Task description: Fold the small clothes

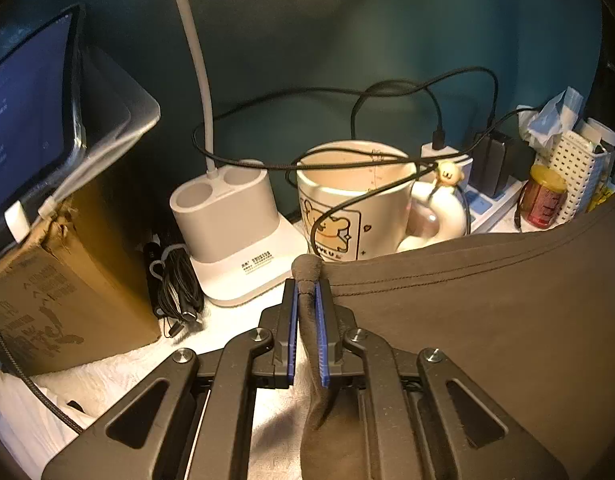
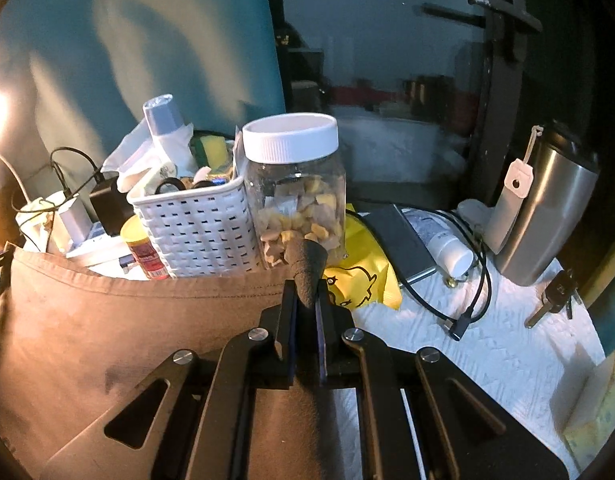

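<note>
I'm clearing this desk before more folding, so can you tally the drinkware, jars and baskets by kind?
Mugs: 1, the cartoon mug
Steel tumblers: 1, the tumbler
Clear jars with white lids: 1, the snack jar
Small yellow-lidded jars: 1, the red jar
White woven baskets: 1, the basket
Total: 5
</note>
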The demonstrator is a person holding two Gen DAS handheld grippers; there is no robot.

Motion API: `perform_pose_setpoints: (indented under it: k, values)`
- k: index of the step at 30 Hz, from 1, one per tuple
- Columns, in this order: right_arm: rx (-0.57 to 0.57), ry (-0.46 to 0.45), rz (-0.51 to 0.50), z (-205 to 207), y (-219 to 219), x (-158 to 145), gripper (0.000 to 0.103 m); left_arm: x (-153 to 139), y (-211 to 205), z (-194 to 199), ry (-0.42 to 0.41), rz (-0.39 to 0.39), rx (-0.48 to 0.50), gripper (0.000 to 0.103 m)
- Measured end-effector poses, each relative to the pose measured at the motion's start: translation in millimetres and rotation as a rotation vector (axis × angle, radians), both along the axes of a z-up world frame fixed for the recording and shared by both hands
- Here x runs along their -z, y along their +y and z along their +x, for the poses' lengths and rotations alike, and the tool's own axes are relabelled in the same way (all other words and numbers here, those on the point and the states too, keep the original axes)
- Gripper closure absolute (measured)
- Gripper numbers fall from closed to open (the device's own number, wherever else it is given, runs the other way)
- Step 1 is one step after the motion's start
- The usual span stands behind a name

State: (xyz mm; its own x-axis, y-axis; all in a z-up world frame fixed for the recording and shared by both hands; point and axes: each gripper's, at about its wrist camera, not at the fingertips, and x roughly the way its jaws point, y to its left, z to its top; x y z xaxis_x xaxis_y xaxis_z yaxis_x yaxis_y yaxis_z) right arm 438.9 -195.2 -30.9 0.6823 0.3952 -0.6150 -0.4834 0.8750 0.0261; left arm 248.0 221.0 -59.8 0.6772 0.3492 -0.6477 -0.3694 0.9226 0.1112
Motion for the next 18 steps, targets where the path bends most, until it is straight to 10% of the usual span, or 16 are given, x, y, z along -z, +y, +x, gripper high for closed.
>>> perform_pose_setpoints:
  k: [11,16,18]
  values:
    - [0.030,0.064,-0.057,5,1,15,0.094,10,12,0,0.047,-0.069,-0.039,0.094]
    - [0.077,0.082,-0.074,5,-7,16,0.051,5,15,-5,0.039,-0.087,-0.056,0.094]
    - [0.083,0.086,-0.067,3,-10,15,0.050,5,14,-6,0.046,-0.103,-0.055,0.094]
